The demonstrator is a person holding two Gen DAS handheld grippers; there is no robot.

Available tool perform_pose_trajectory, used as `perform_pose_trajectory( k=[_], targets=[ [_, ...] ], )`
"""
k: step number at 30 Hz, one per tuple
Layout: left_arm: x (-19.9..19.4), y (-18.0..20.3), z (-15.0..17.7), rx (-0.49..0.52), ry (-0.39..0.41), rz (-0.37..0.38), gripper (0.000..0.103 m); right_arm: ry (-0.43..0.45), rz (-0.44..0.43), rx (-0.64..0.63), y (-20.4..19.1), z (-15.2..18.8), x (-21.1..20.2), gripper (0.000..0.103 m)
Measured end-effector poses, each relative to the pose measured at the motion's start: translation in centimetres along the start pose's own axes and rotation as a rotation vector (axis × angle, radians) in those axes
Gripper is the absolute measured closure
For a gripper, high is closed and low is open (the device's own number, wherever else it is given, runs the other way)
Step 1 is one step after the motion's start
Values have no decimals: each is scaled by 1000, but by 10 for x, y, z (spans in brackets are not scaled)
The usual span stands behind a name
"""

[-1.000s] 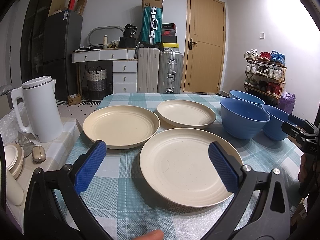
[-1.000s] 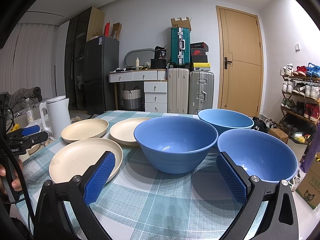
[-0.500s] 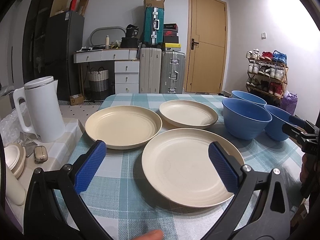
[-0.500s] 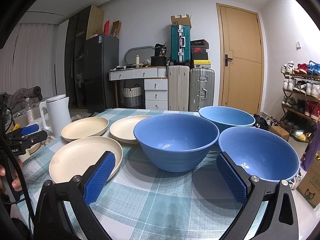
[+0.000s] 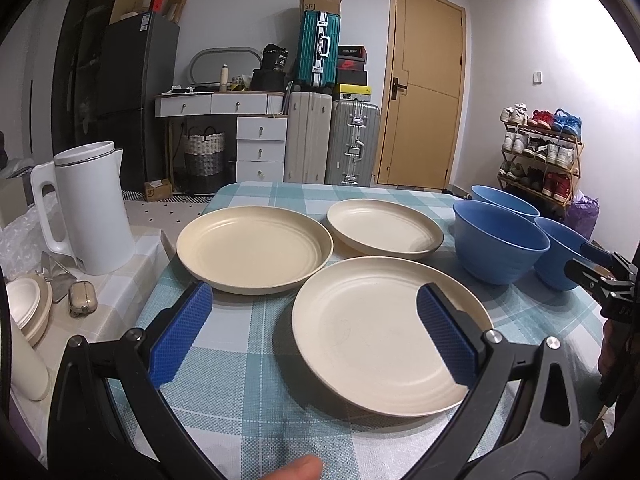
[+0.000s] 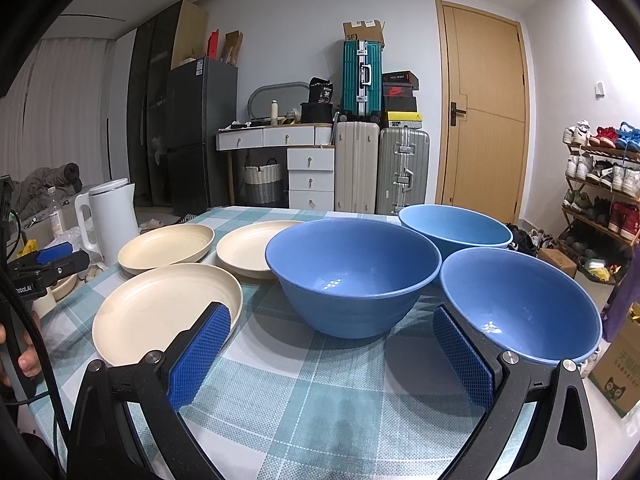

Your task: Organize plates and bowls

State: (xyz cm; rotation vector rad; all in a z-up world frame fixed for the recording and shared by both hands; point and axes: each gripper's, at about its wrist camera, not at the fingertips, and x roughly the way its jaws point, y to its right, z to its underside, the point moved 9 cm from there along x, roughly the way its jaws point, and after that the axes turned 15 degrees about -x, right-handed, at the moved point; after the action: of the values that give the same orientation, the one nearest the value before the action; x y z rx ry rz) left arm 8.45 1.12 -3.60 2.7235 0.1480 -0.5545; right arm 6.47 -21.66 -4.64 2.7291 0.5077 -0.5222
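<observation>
Nothing stacked yet, by the look of it: three cream plates and three blue bowls all lying singly on the checked tablecloth. Taking the nearest cream plate as landmark: a second cream plate just behind it to the left, almost touching its rim; a third, smaller-looking cream plate behind it to the right. Right of the landmark plate, the middle blue bowl, with a far blue bowl behind that and a near blue bowl further right, close to the table edge. Left gripper spread wide, empty, hovering low before the landmark plate. Right gripper likewise spread and empty, aimed between the middle and near bowls. White electric kettle well to the left of the plates, off the cloth. Judged as the very start: all of the gathering still to do, presumably plates into one pile and bowls nested into another.
</observation>
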Motion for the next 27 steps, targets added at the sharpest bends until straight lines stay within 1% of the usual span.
perform_pose_trajectory(
  k=[11, 16, 21, 23, 27],
  targets=[
    [-1, -4, -5, -22, -2, -15, 1, 3, -7, -11, 0, -9, -5, 0],
    [-5, -9, -11, -37, -6, -43, 1, 5, -18, -13, -1, -17, -9, 0],
    [-9, -17, -19, -51, -5, -96, 1, -20, -59, -20, -7, -24, -8, 0],
    [-9, -20, -20, -53, -18, -122, 1, -28, -68, -35, -11, -28, -8, 0],
    [-9, -28, -23, -75, -31, -134, 1, -23, -83, -60, -21, -39, -10, 0]
  ],
)
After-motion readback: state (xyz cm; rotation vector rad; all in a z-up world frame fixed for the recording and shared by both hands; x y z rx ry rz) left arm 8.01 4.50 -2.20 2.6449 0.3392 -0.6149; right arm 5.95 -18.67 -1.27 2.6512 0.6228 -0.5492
